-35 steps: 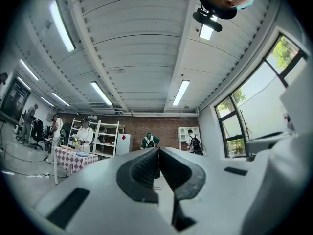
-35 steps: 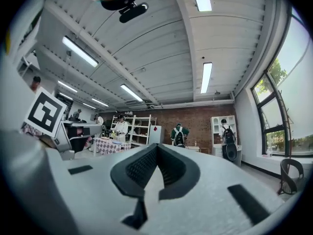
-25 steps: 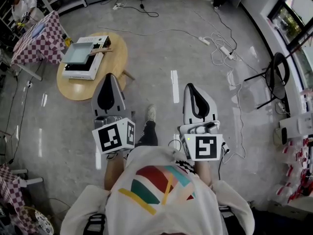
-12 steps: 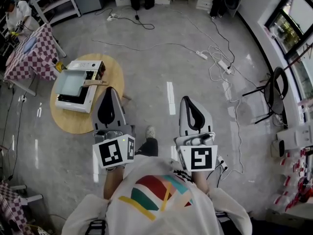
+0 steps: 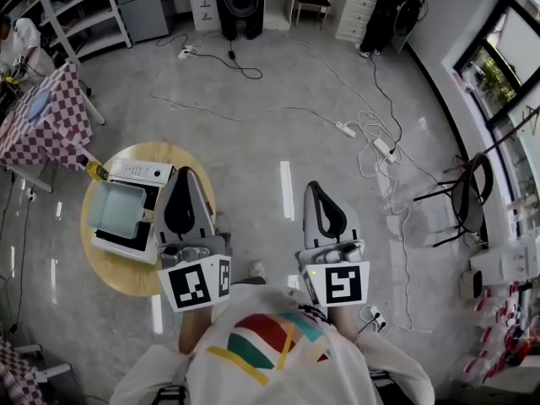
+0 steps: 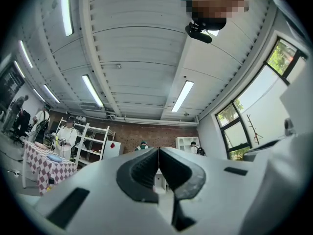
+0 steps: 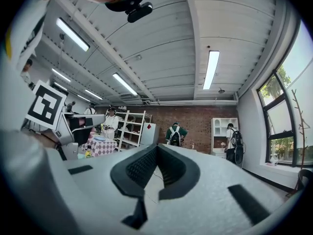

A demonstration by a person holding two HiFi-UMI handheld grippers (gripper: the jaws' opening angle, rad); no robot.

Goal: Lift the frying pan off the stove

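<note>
Near the table (image 5: 128,278), left gripper (image 5: 187,174) and right gripper (image 5: 314,187) hover clenched, empty; jaws left unopened could shove the pan (image 5: 116,211) across the stove (image 5: 140,173).

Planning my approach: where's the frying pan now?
Head view, left side: the frying pan sits on the white stove atop the round wooden table.

The floor (image 5: 278,125) under you is glossy grey (light streaks mirror in it). The table (image 5: 126,281) looks like smooth pale wood. Your left gripper (image 5: 187,172) and right gripper (image 5: 313,185) have matt white plastic shells and ribbed black fingers (image 6: 142,173).
</note>
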